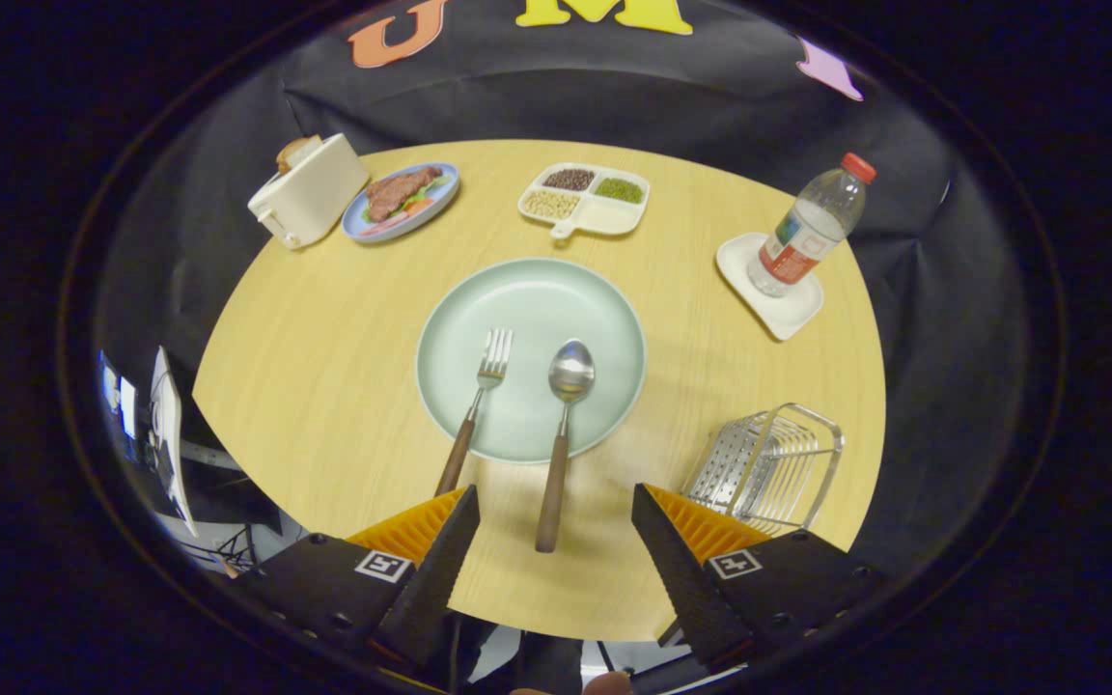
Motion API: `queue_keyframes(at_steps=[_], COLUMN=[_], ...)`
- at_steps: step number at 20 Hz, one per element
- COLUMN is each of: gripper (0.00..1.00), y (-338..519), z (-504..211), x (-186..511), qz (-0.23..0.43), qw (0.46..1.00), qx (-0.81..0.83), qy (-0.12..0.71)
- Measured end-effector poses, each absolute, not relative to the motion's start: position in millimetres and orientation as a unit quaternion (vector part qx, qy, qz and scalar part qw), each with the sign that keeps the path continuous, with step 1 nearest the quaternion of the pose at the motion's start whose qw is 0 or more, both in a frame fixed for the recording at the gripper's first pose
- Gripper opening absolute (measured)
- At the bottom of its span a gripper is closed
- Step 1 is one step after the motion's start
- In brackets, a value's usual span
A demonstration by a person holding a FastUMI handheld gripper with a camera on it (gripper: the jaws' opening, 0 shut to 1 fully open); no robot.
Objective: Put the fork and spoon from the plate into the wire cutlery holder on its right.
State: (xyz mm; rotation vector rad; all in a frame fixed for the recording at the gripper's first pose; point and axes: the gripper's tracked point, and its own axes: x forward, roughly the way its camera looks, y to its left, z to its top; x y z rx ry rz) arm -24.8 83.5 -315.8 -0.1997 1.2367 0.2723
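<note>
On the round wooden tabletop point(324, 386), a pale green plate point(604, 319) sits at the middle with a fork point(479, 410) and a spoon point(561, 425) lying side by side, heads on the plate and brown wooden handles running off its near rim toward the gripper point(553, 526). The fork is on the left, the spoon on the right. The fingers are spread wide and hold nothing; they hover apart from the cutlery, above the near part of the tabletop.

What the coming move seems to turn on is the spoon's line. Its long axis runs near to far, almost straight along the direction the fingers point, and the end of its handle lies between the two fingers, roughly centred. The fork's handle slants slightly leftward and ends just ahead of the left finger, so the spoon looks like the readier first pick. The wire cutlery holder point(768, 463) stands to the right of the plate, just beyond the right finger.

Farther off sit a toaster point(310, 188), a blue plate of food point(402, 198), a divided dish of beans point(585, 198) and a water bottle point(812, 227) on a white coaster point(768, 290).
</note>
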Motion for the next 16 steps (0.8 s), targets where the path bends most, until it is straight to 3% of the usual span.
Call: queue_keyframes(at_steps=[6,11,13,14,15,16], gripper=[0.89,0.64,0.33,0.1,0.1,0.03], y=[81,86,84,84,83,84], z=[-360,-384,-385,-382,-379,-377], x=[-15,-22,-18,-18,-16,-16], qz=[0.111,0.105,0.095,0.092,0.091,0.088], qw=[0.774,0.751,0.754,0.754,0.755,0.758], qx=[-0.104,-0.076,-0.07,-0.063,-0.061,-0.058], qy=[0.615,0.648,0.647,0.647,0.646,0.644])
